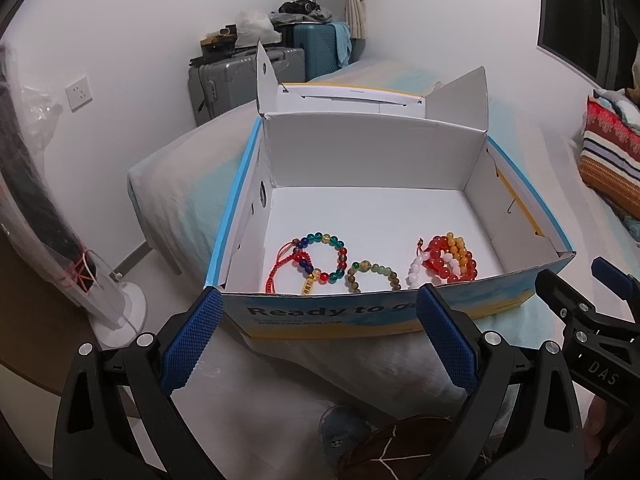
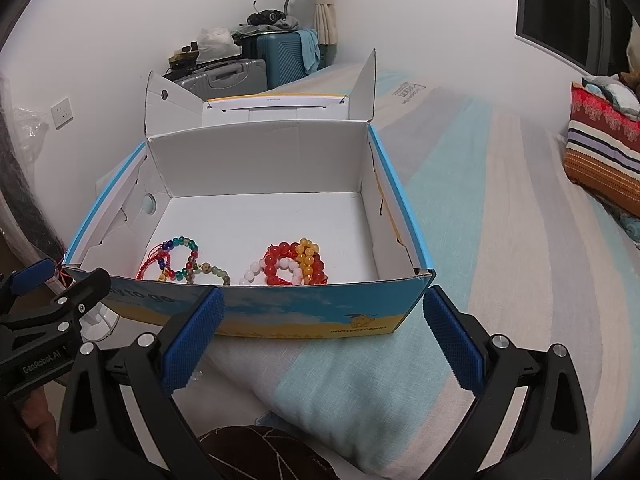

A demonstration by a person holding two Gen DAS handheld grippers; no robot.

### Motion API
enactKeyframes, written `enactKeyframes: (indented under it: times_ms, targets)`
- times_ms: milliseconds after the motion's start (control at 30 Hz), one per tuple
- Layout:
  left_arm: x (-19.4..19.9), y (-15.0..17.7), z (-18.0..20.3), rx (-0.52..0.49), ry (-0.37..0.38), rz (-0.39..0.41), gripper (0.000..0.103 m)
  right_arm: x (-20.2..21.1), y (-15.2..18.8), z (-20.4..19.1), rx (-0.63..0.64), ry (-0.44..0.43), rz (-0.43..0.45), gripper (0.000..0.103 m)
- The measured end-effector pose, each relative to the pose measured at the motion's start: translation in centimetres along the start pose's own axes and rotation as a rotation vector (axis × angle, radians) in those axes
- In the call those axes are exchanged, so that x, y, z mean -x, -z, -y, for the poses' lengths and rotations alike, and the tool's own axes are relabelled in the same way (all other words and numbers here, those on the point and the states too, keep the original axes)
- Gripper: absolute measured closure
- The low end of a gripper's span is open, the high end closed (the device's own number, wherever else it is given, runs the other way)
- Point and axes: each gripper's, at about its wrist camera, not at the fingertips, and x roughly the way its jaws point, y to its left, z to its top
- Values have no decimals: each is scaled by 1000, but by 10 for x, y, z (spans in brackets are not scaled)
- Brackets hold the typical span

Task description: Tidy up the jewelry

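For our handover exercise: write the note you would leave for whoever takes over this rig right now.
Left gripper: open, empty, in front of the box.
Right gripper: open, empty, also at the box front.
All visible jewelry is in the box on the bed: multicolour bracelet, red cord, green bracelet, red-orange bead pile.
Done: pieces boxed.
Left: lid open; possibly untangle, then close.

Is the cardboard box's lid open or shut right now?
Open: the box has its lid folded back behind the rear wall, leaving the bracelets inside exposed.
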Motion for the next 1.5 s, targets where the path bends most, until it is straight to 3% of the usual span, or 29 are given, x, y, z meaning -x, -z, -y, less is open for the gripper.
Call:
enactKeyframes:
  times_ms: [1500]
  targets:
    - [5, -1, 4, -17, 2, 14, 6, -4, 0, -3, -8, -15, -6, 8]
